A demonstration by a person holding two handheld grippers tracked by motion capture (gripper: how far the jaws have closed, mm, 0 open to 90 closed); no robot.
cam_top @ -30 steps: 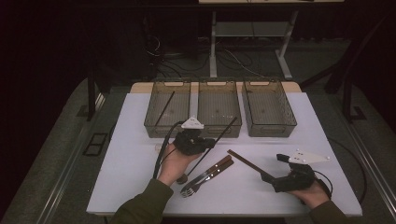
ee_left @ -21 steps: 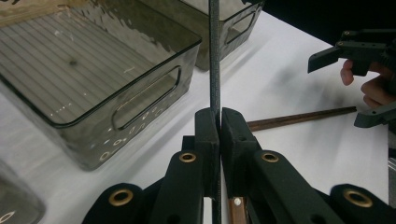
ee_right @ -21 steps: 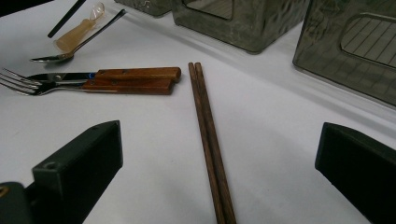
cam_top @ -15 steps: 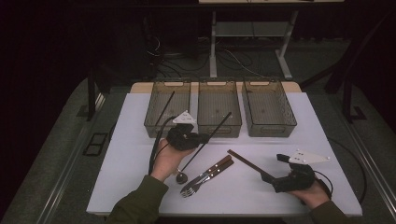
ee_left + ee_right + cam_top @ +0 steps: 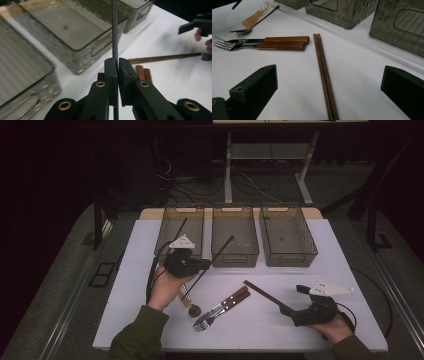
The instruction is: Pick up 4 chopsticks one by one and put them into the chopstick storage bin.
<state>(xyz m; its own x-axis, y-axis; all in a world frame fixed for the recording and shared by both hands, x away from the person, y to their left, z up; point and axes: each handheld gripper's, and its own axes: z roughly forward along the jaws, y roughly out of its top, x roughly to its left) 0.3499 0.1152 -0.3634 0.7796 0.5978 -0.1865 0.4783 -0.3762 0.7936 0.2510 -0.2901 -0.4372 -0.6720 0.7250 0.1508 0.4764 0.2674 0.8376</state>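
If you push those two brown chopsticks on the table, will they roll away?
Probably not far. The chopsticks look square-edged, lying flat and side by side on the white table. They seem stiff, thin wood, so likely light. A sideways nudge would more likely slide or split the pair.

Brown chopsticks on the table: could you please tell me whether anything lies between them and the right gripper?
Nothing visible does. The chopsticks lie on bare table directly before the right gripper, whose jaws stand open; the forks lie off to one side.

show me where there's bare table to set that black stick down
Bare: the table strip between the right bin and the brown chopsticks. Crowded: around the forks and spoon.
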